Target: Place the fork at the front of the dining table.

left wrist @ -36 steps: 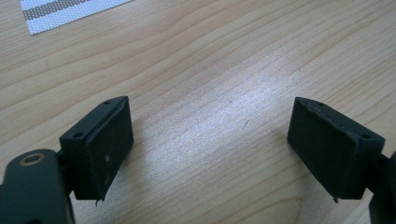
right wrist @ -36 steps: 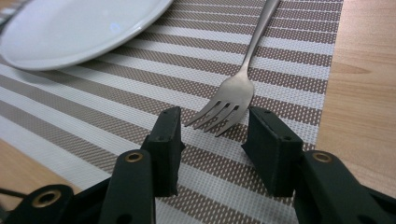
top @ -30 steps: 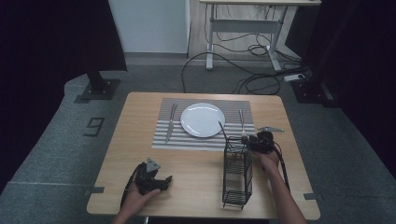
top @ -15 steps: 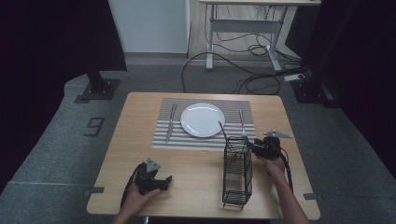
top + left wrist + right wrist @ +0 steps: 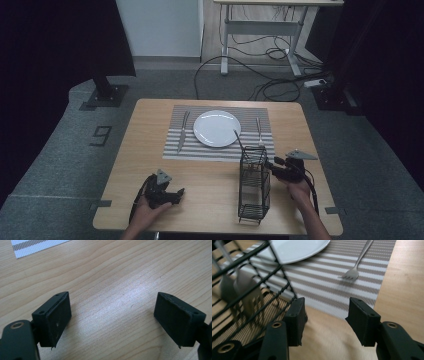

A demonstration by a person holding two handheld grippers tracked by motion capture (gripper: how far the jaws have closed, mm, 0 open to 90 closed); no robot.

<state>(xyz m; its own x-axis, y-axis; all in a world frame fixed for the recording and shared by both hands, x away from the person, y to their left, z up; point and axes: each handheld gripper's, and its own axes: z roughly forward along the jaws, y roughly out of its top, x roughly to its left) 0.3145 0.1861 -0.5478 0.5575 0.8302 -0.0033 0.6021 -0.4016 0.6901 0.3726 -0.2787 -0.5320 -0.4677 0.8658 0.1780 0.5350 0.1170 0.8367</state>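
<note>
**Right claw open beside the wire cutlery basket, left claw idle on the table**

The right claw [image 5: 325,321] stands with its jaws parted a moderate way and nothing between them. In the right gripper view its jaw on the basket side sits right against the black wire basket [image 5: 249,290], though whether it touches the wire cannot be told; the other jaw hangs over bare wood. Through the wires a blurred utensil [image 5: 242,287] shows standing in the basket. Past the jaws lies the striped placemat [image 5: 332,282], with a fork [image 5: 357,265] lying on it, tines toward the claw, and the rim of the white plate [image 5: 297,248] further on.

In the high view the right claw [image 5: 276,165] is at the right side of the tall wire basket [image 5: 254,185], near its top, and the basket stands upright on the near right part of the table [image 5: 210,200], just in front of the placemat [image 5: 220,150]. A thin handle sticks up out of the basket toward the plate [image 5: 217,128]. A knife [image 5: 183,131] lies left of the plate, the fork [image 5: 259,131] right of it.

The left claw [image 5: 112,320] is wide open and empty, its jaws low over bare wood with a corner of the placemat far off. In the high view the left claw [image 5: 172,196] rests at the near left of the table, well apart from the basket.
</note>
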